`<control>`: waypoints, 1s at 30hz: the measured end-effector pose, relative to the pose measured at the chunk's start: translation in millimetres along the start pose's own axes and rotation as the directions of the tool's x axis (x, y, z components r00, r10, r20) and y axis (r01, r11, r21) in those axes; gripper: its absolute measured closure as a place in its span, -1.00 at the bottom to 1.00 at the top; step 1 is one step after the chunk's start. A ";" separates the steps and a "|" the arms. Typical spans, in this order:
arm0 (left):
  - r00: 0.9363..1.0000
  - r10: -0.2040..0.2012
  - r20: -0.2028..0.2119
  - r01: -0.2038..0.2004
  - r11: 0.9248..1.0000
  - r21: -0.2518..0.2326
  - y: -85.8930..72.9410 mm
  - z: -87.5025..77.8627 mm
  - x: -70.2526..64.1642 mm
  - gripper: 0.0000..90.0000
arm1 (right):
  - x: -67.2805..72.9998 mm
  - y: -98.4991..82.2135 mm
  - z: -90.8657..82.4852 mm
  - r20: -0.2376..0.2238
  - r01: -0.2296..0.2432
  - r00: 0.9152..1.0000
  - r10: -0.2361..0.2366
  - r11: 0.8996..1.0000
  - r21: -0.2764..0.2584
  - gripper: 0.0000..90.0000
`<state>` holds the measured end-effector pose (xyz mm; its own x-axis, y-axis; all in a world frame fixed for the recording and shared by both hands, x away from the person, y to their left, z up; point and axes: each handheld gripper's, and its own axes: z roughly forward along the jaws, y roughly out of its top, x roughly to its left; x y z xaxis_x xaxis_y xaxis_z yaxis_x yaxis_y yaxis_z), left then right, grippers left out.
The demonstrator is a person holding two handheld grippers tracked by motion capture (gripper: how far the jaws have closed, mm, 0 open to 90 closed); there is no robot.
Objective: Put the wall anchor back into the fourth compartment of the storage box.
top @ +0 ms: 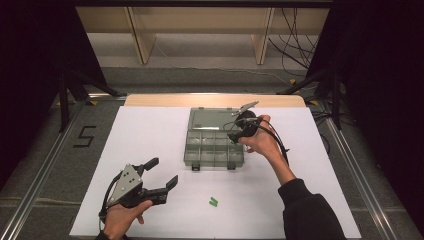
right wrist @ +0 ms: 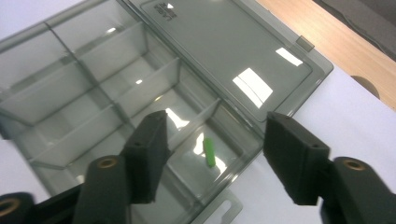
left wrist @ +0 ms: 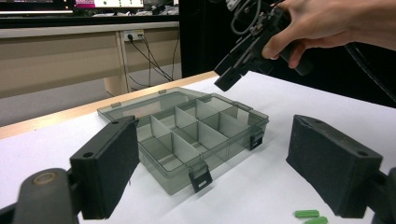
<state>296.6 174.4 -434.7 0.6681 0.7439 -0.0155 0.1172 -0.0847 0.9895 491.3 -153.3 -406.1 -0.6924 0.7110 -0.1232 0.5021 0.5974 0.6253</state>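
Observation:
A smoky clear organiser box [top: 214,156] stands mid-table, its lid [top: 212,118] laid flat behind it. Over the box's far right corner, my right gripper [top: 234,136] hovers open and points down. In the right gripper view a small green piece [right wrist: 209,152] lies loose in a corner compartment of the box [right wrist: 93,70], below the open right gripper [right wrist: 217,126] and clear of both pads. Two more green pieces [top: 213,202] lie on the white sheet in front of the box. At front left, my left gripper [top: 162,172] stands open and empty, aimed at the box [left wrist: 187,135].
A white sheet [top: 150,135] covers the table, with a wooden strip [top: 215,100] at its far edge. Metal rails run down both sides. Beyond are cables [top: 295,45] on the floor, wooden shelving and a taped "5" [top: 85,136] at left.

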 end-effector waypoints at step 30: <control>1.000 0.014 0.008 -0.014 1.000 -0.011 0.8 0.0 -0.1 -0.64 | 89.9 -32.5 -41.3 -0.160 0.209 0.965 -0.209 0.978 -0.015 -0.34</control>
<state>296.6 174.3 -433.9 0.6753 0.7375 -0.0025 0.0999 -0.0881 0.9911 391.3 -124.2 -405.6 -0.8557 0.5018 -0.1265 0.3382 0.7272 0.5974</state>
